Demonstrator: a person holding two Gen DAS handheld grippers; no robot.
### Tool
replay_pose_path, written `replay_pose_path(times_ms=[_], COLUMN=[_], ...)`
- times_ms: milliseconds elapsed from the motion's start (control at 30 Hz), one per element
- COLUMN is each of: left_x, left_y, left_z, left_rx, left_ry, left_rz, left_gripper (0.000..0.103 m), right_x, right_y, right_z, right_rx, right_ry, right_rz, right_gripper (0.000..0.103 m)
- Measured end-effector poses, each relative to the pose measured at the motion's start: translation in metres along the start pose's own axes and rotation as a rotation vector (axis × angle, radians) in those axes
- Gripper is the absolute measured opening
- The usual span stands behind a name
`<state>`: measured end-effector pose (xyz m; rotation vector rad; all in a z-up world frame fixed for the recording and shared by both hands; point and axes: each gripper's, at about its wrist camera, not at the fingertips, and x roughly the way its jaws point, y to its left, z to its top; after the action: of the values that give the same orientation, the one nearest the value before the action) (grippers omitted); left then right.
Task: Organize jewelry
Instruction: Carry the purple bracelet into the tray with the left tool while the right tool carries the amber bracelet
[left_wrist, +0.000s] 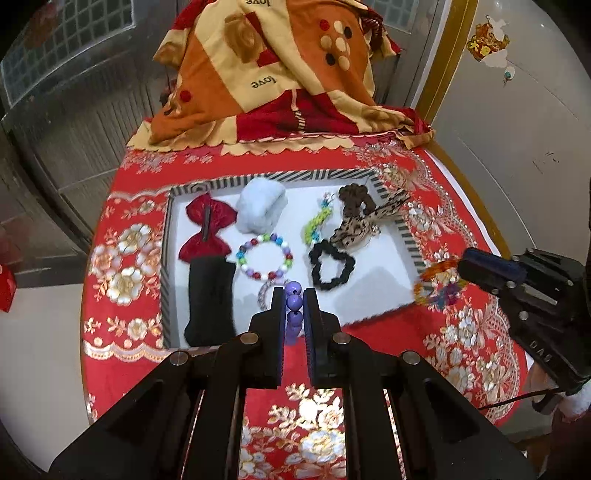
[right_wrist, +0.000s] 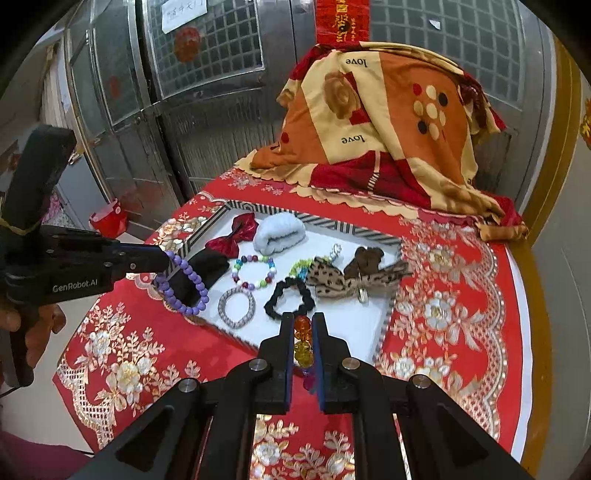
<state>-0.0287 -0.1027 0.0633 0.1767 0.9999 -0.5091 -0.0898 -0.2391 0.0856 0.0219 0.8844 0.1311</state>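
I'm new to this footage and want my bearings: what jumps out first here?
Each gripper pinches a bead bracelet above the table: the left gripper holds a purple bracelet, the right gripper an orange-yellow bracelet. Below, a striped-rim tray of hair ties and bows sits on a red floral tablecloth.

"love" on blanket (right_wrist: 388, 122); "GenRobot.AI" on left claw (right_wrist: 168, 260)
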Motion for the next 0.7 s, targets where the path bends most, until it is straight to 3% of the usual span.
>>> replay_pose_path(times_ms=[500, 700], left_x=[0.066, 0.100], left_y=[-0.025, -0.002], left_z=[0.027, 0.021], left_rx=[-0.027, -0.092], left_ry=[0.064, 0.127], left_rz=[-0.026, 0.022], left_gripper=[0.008, 0.008], right_x=[0.077, 0.101], right_y=[-0.017, -0.041], right_z=[0.006, -0.001], right_rx=[0.080, 0.119], right_ry=[0.114, 0.169], right_rz=[0.076, 0.035], right_gripper=[0.009, 0.008])
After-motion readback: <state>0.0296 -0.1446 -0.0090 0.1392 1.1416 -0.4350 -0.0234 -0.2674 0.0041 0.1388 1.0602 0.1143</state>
